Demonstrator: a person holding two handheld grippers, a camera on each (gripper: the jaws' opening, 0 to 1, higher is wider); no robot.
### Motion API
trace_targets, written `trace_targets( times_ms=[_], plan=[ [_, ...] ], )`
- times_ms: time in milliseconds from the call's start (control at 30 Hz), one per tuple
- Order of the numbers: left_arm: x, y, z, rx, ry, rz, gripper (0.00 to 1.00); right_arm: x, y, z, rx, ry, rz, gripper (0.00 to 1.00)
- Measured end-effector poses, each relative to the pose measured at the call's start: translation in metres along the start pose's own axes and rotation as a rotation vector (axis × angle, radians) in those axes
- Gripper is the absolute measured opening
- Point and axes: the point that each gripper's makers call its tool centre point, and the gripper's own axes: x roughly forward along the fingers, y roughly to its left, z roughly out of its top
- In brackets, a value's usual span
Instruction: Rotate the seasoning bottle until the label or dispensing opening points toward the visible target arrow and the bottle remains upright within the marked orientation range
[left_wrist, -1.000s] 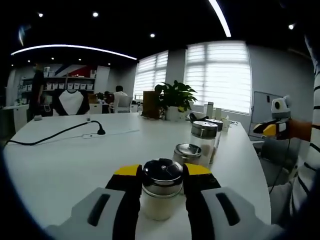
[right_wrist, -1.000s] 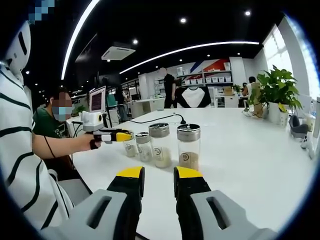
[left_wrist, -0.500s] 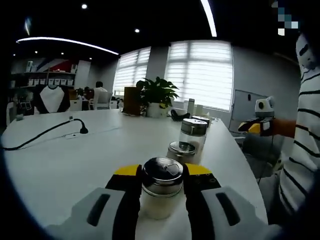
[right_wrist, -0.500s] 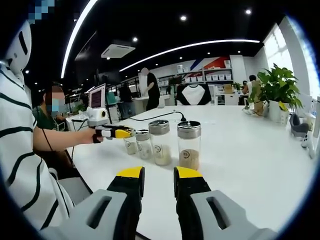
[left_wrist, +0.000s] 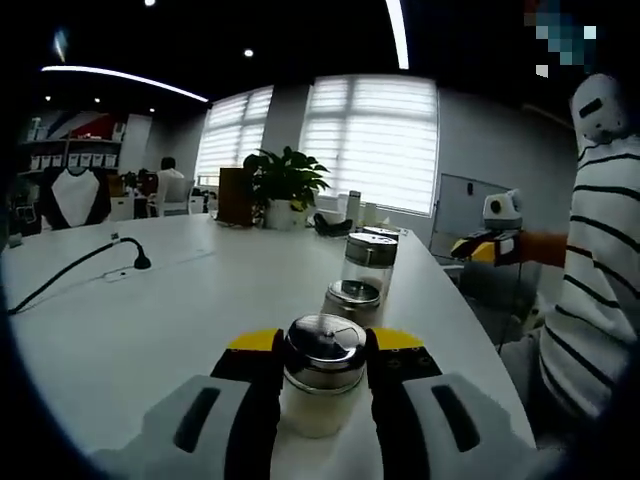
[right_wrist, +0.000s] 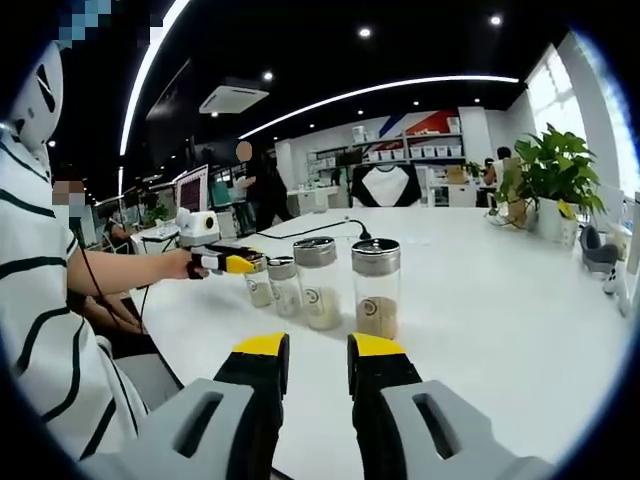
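My left gripper (left_wrist: 323, 352) is shut on a seasoning bottle (left_wrist: 322, 385) with a glass body, pale contents and a shiny metal lid; it stands upright on the white table (left_wrist: 140, 340). Two more lidded bottles (left_wrist: 350, 300) (left_wrist: 369, 262) stand in line beyond it. In the right gripper view the left gripper (right_wrist: 232, 263) holds the end bottle (right_wrist: 260, 288) of a row of several, beside a short one (right_wrist: 284, 287) and two taller ones (right_wrist: 318, 283) (right_wrist: 376, 287). My right gripper (right_wrist: 317, 362) hovers short of the row, open by a narrow gap with nothing in it; it appears also at the table's side (left_wrist: 487, 246).
A potted plant (left_wrist: 285, 180) and small items stand at the table's far end. A black cable (left_wrist: 70, 275) runs across the table. The table edge (right_wrist: 190, 380) is close to my striped sleeve. People stand among desks and shelves in the background.
The left gripper has swung round with the bottle still held, so the room slides left in its view. The right gripper stays put. A person in the background has walked left.
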Motion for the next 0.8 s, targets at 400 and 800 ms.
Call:
trace_targets(
  times_ms=[400,800],
  plan=[
    [-0.008,0.001,0.017,0.014,-0.025,0.043,0.43,0.001,0.003,0.003,-0.007,-0.009,0.011,0.21],
    [-0.043,-0.004,0.037,0.013,-0.100,0.185,0.43,-0.002,0.008,0.011,-0.028,-0.042,0.012,0.23]
  ],
)
